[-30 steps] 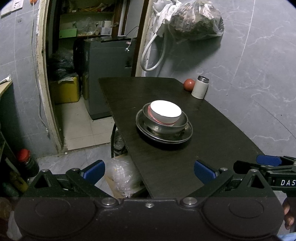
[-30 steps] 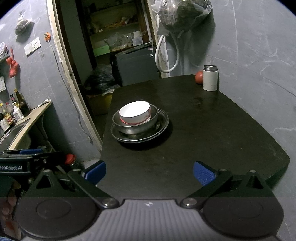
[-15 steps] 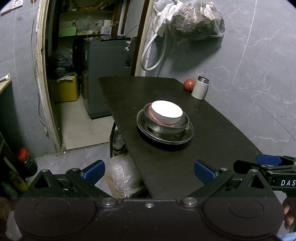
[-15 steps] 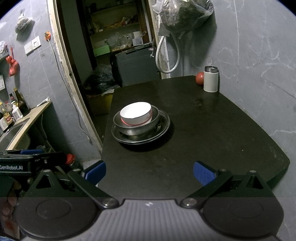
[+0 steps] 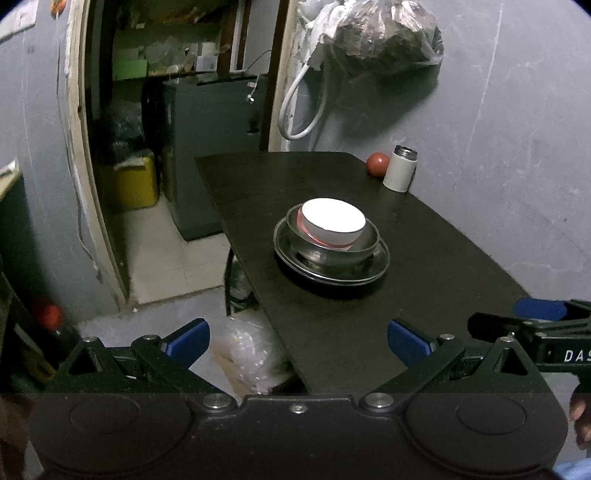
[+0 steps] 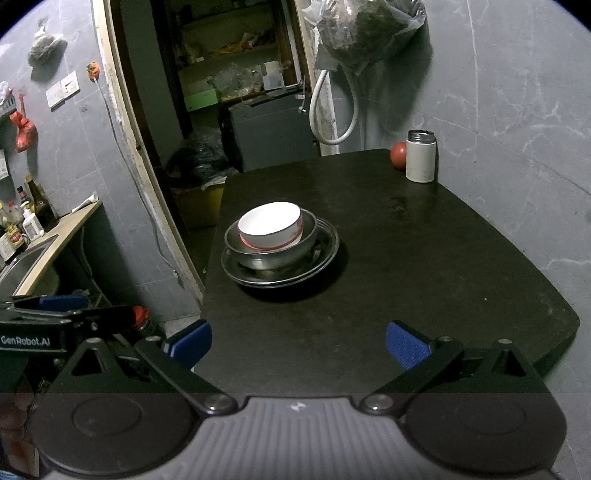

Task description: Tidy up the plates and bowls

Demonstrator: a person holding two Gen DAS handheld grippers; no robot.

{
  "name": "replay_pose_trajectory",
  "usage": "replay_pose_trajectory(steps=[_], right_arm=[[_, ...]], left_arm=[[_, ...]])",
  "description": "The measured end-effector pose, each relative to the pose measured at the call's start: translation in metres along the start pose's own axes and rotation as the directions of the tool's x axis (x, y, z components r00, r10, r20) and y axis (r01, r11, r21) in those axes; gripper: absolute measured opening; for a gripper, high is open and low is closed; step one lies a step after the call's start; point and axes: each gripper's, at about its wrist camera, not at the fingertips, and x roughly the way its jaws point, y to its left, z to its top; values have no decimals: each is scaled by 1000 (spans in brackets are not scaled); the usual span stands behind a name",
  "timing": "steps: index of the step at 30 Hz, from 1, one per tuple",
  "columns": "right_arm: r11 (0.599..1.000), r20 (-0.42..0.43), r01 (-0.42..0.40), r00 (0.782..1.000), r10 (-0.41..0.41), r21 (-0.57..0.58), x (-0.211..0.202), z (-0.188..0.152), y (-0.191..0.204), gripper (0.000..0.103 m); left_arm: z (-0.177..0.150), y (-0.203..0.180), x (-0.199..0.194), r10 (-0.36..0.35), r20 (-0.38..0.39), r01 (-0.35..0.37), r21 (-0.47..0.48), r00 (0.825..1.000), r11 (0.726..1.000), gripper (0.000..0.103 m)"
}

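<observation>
A dark table (image 6: 424, 258) holds a white bowl (image 6: 269, 225) nested in a steel bowl (image 6: 273, 251) on a steel plate (image 6: 325, 251). Both grippers, left (image 5: 297, 338) and right (image 6: 297, 339), hover spread and empty at the table's near edge, well apart from the stack.

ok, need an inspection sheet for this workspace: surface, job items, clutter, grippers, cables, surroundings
Surface: dark table, mostly bare.
Job's things: white bowl nested in a steel bowl, on a steel plate; one stack near the table's left edge.
Clutter: white flask and a red fruit at the far corner by the wall.
Grippers: left gripper and right gripper both open, empty, short of the stack.
Cables: white hose looped on the wall; thin wire down the door frame.
Surroundings: open doorway to a storeroom, hanging bag, counter at left.
</observation>
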Motion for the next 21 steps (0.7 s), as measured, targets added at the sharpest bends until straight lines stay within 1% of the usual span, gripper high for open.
replay_pose_trajectory(steps=[2,5,9,16,18,21], right_arm=[[1000,-2,1,1000,-1,2,1,0,-1,103],[1000,-2,4,1000,-4,4,1,-1,-3,103],[1000,-5,6,1000,-6,10,3,-1,-6,103],[1000,-15,4,1000,-4,16,9,1,-12,103],[1000,-19,3,1000,-3,18,11,2,-14,103],[1000,-22,3,1000,-3,19,13,5,-18,103]], left_arm=[[1,-2,-1,7,15,-8,12,1000,1000,102],[2,-3,0,-22,29,22,8,999,1000,102],[3,-5,2,-38,40,38,8,998,999,102],[6,-8,7,-36,32,35,15,999,999,102],[6,-7,6,-43,40,43,13,998,999,102],[9,-10,10,-35,43,34,19,998,999,102]])
